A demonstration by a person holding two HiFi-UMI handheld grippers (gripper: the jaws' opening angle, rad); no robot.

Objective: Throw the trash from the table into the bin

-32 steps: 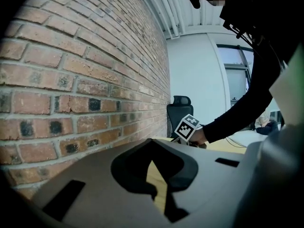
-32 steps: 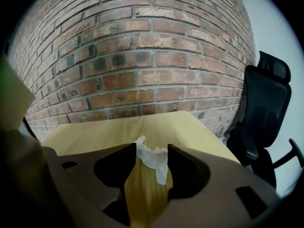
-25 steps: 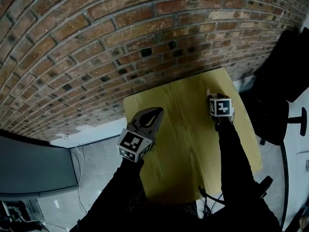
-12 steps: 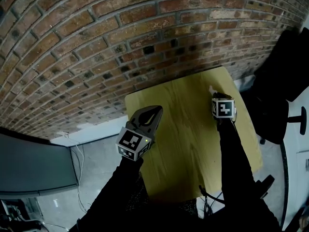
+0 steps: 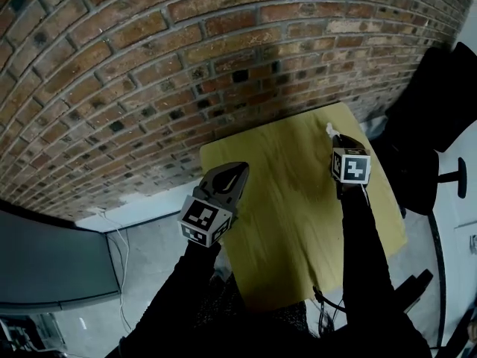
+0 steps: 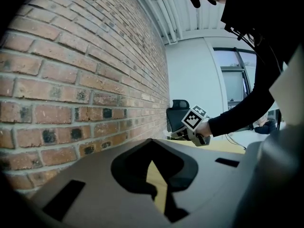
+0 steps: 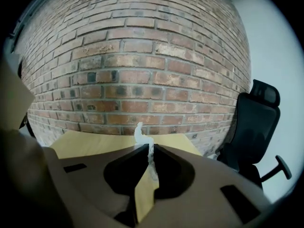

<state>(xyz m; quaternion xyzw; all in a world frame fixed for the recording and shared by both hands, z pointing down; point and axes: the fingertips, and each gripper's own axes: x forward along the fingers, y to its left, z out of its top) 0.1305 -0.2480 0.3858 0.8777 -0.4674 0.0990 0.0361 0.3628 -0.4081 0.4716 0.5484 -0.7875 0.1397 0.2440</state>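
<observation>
Brick wall (image 5: 149, 66) behind yellow wooden table (image 5: 291, 222); black office chair (image 5: 432, 121) right; grey floor (image 5: 141, 237)

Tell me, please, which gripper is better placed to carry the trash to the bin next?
Right. The right gripper has just been closing its jaws and now pinches the white scrap above the table. The left gripper is shut on nothing, near the table's left edge.

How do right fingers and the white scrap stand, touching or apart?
Touching: the right gripper view shows both fingers pinching the white scrap between their tips.
</observation>
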